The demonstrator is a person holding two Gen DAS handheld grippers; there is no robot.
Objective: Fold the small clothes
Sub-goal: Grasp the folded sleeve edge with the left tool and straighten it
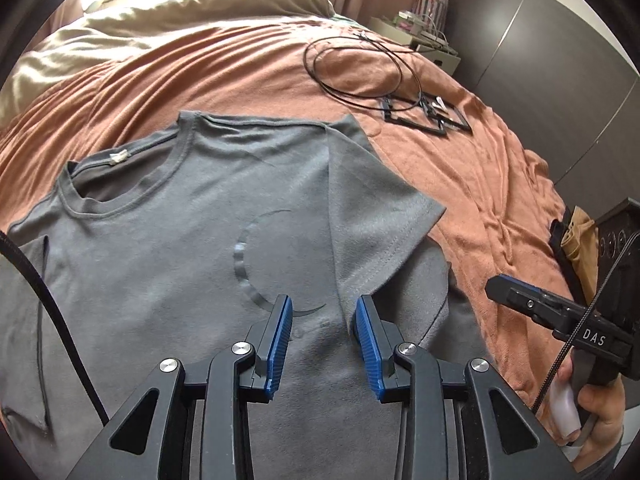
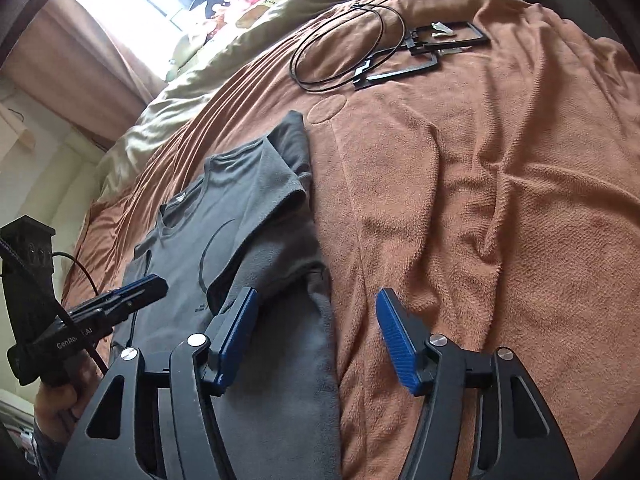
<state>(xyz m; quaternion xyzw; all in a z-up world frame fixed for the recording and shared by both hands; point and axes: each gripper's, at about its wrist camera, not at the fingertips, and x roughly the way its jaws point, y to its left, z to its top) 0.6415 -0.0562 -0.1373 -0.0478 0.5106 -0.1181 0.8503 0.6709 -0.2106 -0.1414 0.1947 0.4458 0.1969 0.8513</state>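
Note:
A grey t-shirt lies front up on an orange blanket, collar toward the far left. Its right sleeve is folded in over the chest. My left gripper is open and empty, just above the shirt's middle near the folded sleeve's edge. My right gripper is open and empty, hovering over the shirt's right side edge where it meets the blanket. The right gripper also shows in the left wrist view, off the shirt to the right. The left gripper shows in the right wrist view.
A coiled black cable and black frames lie on the blanket beyond the shirt. A beige duvet is bunched at the head of the bed. A white nightstand and grey wardrobe doors stand at right.

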